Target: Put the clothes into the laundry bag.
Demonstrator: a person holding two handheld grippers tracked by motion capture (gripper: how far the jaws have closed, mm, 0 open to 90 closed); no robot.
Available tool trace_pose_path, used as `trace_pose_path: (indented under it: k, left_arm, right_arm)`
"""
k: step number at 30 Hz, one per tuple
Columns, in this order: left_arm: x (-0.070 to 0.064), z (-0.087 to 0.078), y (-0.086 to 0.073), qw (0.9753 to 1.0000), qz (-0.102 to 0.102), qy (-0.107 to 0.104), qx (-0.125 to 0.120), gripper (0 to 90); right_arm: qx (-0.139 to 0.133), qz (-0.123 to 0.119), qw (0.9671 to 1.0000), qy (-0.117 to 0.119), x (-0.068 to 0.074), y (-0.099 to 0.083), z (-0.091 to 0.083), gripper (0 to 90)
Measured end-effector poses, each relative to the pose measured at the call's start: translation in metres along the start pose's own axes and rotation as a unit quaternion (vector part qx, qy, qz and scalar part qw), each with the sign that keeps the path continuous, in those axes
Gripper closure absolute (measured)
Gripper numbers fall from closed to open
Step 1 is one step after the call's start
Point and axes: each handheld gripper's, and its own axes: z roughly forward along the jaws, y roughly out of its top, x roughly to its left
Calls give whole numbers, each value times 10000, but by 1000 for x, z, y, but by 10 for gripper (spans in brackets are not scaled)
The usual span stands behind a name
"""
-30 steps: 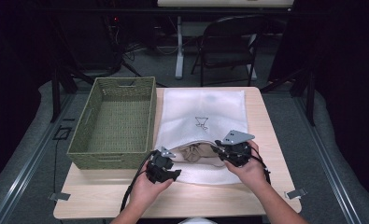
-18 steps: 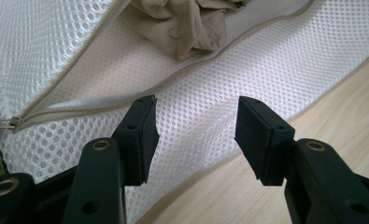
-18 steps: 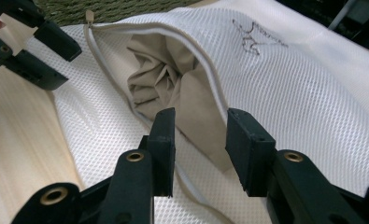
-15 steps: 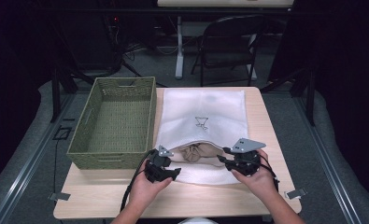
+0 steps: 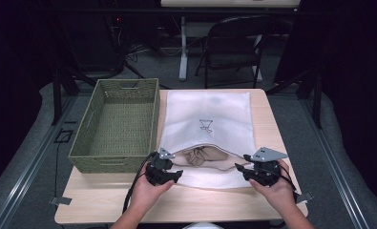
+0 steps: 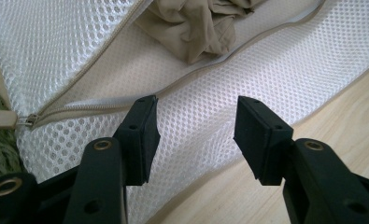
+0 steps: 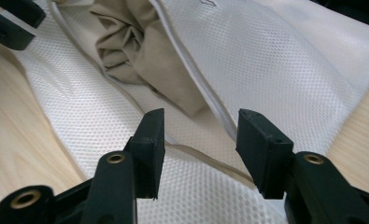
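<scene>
White mesh bag [image 5: 210,124] unzipped — beige cloth [image 5: 203,155] bunched inside; both tongs wide, empty.

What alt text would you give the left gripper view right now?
The left gripper hovers with its jaws open over the lower edge of a white mesh laundry bag lying on a wooden table. The bag's zipper is open, and a crumpled beige garment shows inside.
</scene>
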Motion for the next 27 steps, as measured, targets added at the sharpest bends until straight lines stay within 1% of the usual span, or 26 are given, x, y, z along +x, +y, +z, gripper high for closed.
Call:
trace_pose_path:
  k: [2, 4, 5, 6, 8, 11, 12, 13, 15, 20, 21, 22, 25, 26, 27]
  left_arm:
    - [0, 0, 1, 10000, -23, -33, -40, 508]
    - [1, 1, 2, 10000, -3, -47, -27, 507]
    - [1, 2, 2, 10000, -12, -38, -20, 506]
    - [2, 2, 2, 10000, 25, -41, -19, 501]
    - [1, 3, 3, 10000, 1, -50, 0, 496]
    - [1, 5, 4, 10000, 16, -56, 14, 482]
    - [2, 5, 4, 10000, 65, -49, 24, 481]
    - [2, 5, 5, 10000, 74, -46, 22, 480]
    - [1, 6, 5, 10000, 44, -40, 12, 478]
    - [2, 6, 7, 10000, 87, -28, -4, 478]
    - [2, 6, 7, 10000, 83, -36, 0, 478]
    - [2, 6, 7, 10000, 65, -36, -9, 478]
    - [3, 6, 9, 9999, 94, -58, -41, 478]
    - [3, 7, 9, 9999, 85, -71, -45, 479]
    - [2, 7, 10, 9999, 93, -82, -36, 479]
  right_arm:
    - [-36, 133, 9999, -76, -4, -5, -2, 499]
    - [-9, 281, 9995, -159, -7, -10, -3, 478]
    - [17, 313, 9993, -182, -9, -12, -4, 478]
    - [3, 367, 9991, -199, -10, -14, -4, 478]
    - [9, 484, 9986, -204, -13, -18, -5, 476]
    - [18, 509, 9984, -255, -15, -23, -6, 464]
    - [17, 525, 9982, -284, -16, -25, -6, 463]
    - [77, 509, 9983, -279, -17, -27, -6, 461]
    - [119, 537, 9980, -311, -18, -30, -6, 455]
    - [183, 728, 9966, -341, -22, -37, -4, 431]
    - [231, 769, 9961, -355, -24, -38, -4, 431]
    - [251, 796, 9958, -389, -25, -39, -5, 431]
    - [259, 956, 9942, -416, -27, -43, -6, 428]
    - [302, 985, 9937, -443, -29, -44, -7, 425]
    - [286, 1040, 9933, -412, -30, -46, -7, 420]
